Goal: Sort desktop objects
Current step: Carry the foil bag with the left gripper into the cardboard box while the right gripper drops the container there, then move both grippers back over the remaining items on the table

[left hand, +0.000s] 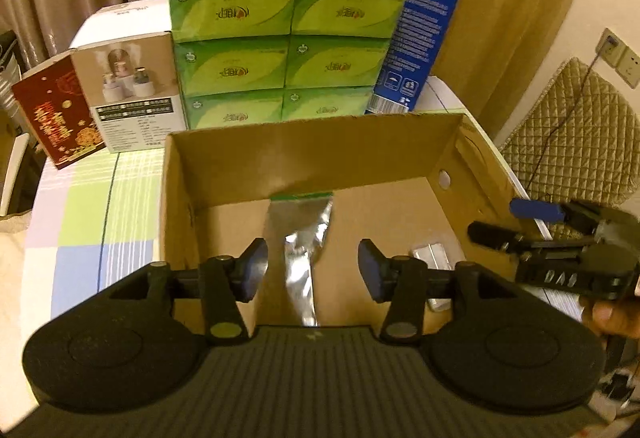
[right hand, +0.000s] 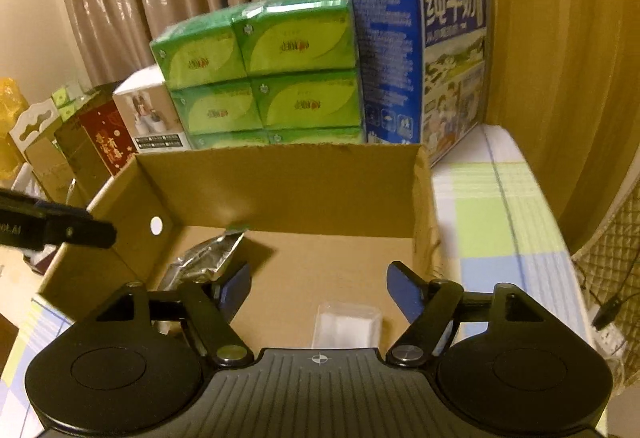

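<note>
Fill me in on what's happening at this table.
A person holds a claw in each hand over an open cardboard box and is sorting things into it. The left claw and right claw are both open and hold nothing. A silver foil pouch and a small clear packet already lie in the box.

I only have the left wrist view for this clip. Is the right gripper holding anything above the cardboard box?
Observer: No. The right wrist view shows the right gripper open, with nothing between its fingers.
Reviewer: What does it face inside the box?
Observer: A clear plastic case on the floor of the cardboard box, apart from the foil pouch.
Reviewer: And the blue carton's broad face?
Observer: On the blue carton, large pale characters sit above a printed countryside scene.
</note>
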